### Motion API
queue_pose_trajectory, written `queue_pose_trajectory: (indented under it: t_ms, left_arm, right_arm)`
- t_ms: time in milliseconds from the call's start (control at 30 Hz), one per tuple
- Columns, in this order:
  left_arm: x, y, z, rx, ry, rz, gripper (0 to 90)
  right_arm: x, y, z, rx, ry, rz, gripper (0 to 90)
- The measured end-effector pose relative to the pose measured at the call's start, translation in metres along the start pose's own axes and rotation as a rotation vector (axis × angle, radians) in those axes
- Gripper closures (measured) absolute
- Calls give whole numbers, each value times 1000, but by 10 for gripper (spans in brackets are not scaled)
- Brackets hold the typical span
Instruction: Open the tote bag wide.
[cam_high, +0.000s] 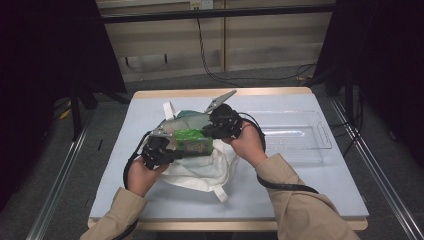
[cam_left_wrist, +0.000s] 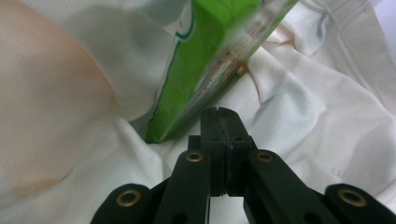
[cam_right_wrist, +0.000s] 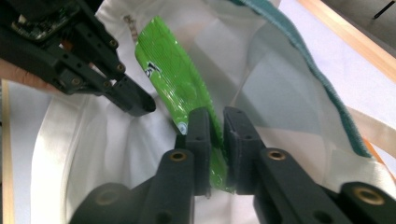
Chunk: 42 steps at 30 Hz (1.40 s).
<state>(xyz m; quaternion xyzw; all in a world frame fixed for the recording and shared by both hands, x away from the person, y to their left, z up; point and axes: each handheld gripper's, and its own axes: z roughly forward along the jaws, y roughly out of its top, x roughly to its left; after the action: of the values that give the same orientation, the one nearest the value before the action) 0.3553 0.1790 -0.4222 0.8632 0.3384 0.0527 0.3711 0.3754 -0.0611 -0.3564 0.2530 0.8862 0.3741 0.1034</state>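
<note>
A white cloth bag (cam_high: 200, 172) (cam_left_wrist: 327, 116) (cam_right_wrist: 93, 149) lies in the middle of the table, its mouth held up between my two grippers. A flat green packet (cam_high: 192, 141) (cam_left_wrist: 196, 70) (cam_right_wrist: 173, 79) slants into that mouth. My right gripper (cam_high: 209, 132) (cam_right_wrist: 218, 116) has the packet's lower end between its jaws, which stand slightly apart with a narrow gap showing. My left gripper (cam_high: 172, 154) (cam_left_wrist: 218, 114) (cam_right_wrist: 142, 105) is shut, its tips against the bag's cloth just beside the packet. Whether a fold of cloth is pinched is hidden.
A teal-edged pale cloth (cam_high: 187, 114) (cam_right_wrist: 317, 60) sits at the bag's far side. A clear plastic tray (cam_high: 295, 135) stands to the right on the pale blue table (cam_high: 300, 185). Dark curtains and frame posts flank the table.
</note>
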Motion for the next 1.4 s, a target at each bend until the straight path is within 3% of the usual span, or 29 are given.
queue_pose_trajectory:
  t_ms: [200, 367, 600, 767, 1067, 1233, 1400]
  left_arm:
    - [1, 3, 1, 0, 0, 0, 900]
    - [2, 4, 1, -9, -1, 3, 900]
    - [5, 1, 0, -7, -4, -6, 900]
    - [7, -1, -1, -6, -5, -9, 900]
    - [10, -5, 0, 1, -6, -24, 889]
    - [10, -5, -1, 6, -1, -13, 884]
    - [11, -6, -1, -4, -3, -21, 868]
  right_arm:
    - [4, -3, 3, 19, 19, -7, 597]
    - [10, -6, 13, 67, 39, -62, 476]
    - [10, -8, 27, 119, 39, -70, 480]
    - [10, -7, 37, 153, 32, -72, 547]
    - [5, -7, 43, 201, 37, -12, 559]
    - [6, -6, 43, 185, 26, -24, 557]
    - [7, -4, 45, 217, 30, -63, 608]
